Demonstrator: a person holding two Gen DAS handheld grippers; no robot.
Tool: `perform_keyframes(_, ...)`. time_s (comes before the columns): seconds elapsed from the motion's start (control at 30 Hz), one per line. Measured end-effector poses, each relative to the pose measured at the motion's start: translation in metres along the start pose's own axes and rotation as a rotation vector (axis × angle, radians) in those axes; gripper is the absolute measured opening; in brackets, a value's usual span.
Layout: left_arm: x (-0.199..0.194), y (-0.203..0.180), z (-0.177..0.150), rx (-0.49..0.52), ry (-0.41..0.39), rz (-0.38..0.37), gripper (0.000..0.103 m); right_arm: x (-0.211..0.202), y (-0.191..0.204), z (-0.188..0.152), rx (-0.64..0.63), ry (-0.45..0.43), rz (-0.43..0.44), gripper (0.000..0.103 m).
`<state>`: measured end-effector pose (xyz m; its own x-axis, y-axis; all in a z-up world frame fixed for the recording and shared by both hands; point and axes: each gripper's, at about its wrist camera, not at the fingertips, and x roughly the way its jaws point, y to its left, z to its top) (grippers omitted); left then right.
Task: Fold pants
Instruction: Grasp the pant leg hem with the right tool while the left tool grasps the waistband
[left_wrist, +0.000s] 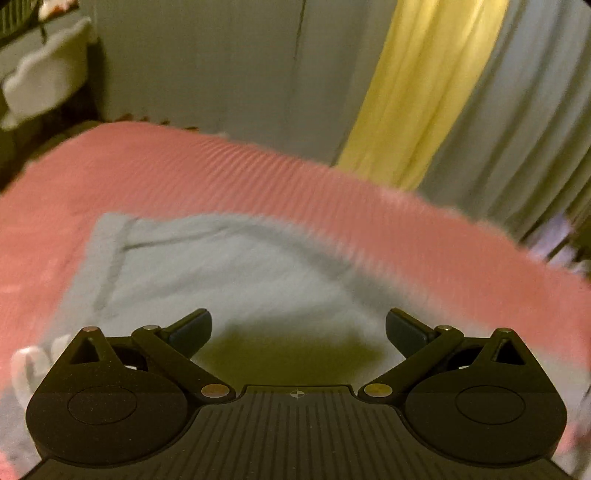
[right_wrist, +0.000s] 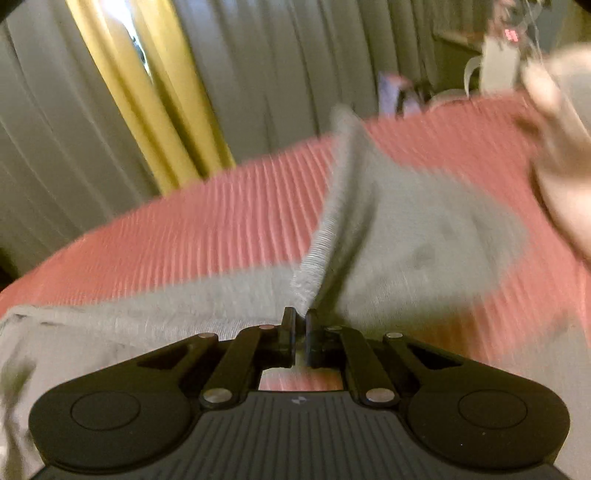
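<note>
Pinching ribbed hem of grey pants (right_wrist: 406, 229), your right tool (right_wrist: 300, 325) has fingers clamped together on fabric, which rises from tool as taut ridge. Pants lie spread on pink ribbed cover (right_wrist: 221, 221). Your left tool (left_wrist: 298, 328) hovers over pants (left_wrist: 229, 273) with fingers wide apart, gripping nothing. Beyond cover: yellow curtain (left_wrist: 417, 85), grey curtains (right_wrist: 266, 66). Both views motion-blurred.

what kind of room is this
Probably a bedroom: grey pants lie on a pink ribbed bedspread, with long grey curtains and a yellow curtain behind.
</note>
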<state>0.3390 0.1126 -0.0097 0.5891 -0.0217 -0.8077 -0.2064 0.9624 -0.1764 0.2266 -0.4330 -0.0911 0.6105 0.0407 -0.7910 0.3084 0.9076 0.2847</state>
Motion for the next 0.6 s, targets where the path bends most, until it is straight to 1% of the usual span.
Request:
perform_keyframes(0.07,0.022,-0.010,0.011,-0.039,0.032,-0.041,0.103,0.002,-0.016,-0.026,0.035,0.040,0.005,0.003)
perform_keyframes(0.1,0.036,-0.013,0.015,-0.060,0.055,-0.040,0.103,0.006,-0.026,-0.039,0.061,0.053,-0.011,0.003)
perform_keyframes(0.17,0.057,-0.014,0.017,-0.100,0.098,-0.020,0.102,0.016,-0.041,-0.052,0.097,0.084,-0.047,0.002)
perform_keyframes(0.2,0.065,-0.013,0.016,-0.124,0.115,-0.019,0.091,0.018,-0.050,-0.055,0.135,0.086,-0.049,0.002)
perform_keyframes(0.23,0.071,-0.010,0.017,-0.156,0.133,-0.022,0.067,0.017,-0.058,-0.054,0.174,0.079,-0.029,0.002)
perform_keyframes(0.27,0.078,-0.007,0.018,-0.186,0.156,-0.031,0.060,0.014,-0.064,-0.051,0.199,0.058,-0.015,0.004)
perform_keyframes(0.33,0.089,-0.003,0.020,-0.225,0.163,-0.049,0.062,0.001,-0.070,-0.040,0.204,-0.015,-0.016,0.005)
perform_keyframes(0.4,0.100,0.001,0.018,-0.252,0.182,-0.021,0.058,-0.007,-0.074,-0.028,0.209,-0.063,-0.019,0.018)
perform_keyframes(0.43,0.105,0.004,0.017,-0.271,0.192,-0.019,0.057,-0.008,-0.078,-0.023,0.225,-0.076,-0.007,0.036)
perform_keyframes(0.47,0.108,0.006,0.016,-0.301,0.187,-0.022,0.055,-0.007,-0.081,-0.019,0.239,-0.070,-0.003,0.053)
perform_keyframes(0.5,0.108,0.008,0.015,-0.327,0.178,-0.032,0.048,-0.007,-0.084,-0.020,0.263,-0.068,0.001,0.056)
perform_keyframes(0.53,0.108,0.009,0.016,-0.346,0.175,-0.045,0.034,-0.005,-0.087,-0.020,0.289,-0.068,0.008,0.057)
perform_keyframes(0.57,0.107,0.012,0.015,-0.365,0.171,-0.066,0.025,-0.005,-0.089,-0.023,0.310,-0.066,0.017,0.057)
perform_keyframes(0.6,0.108,0.013,0.017,-0.379,0.169,-0.084,0.020,-0.004,-0.097,-0.028,0.331,-0.068,0.017,0.057)
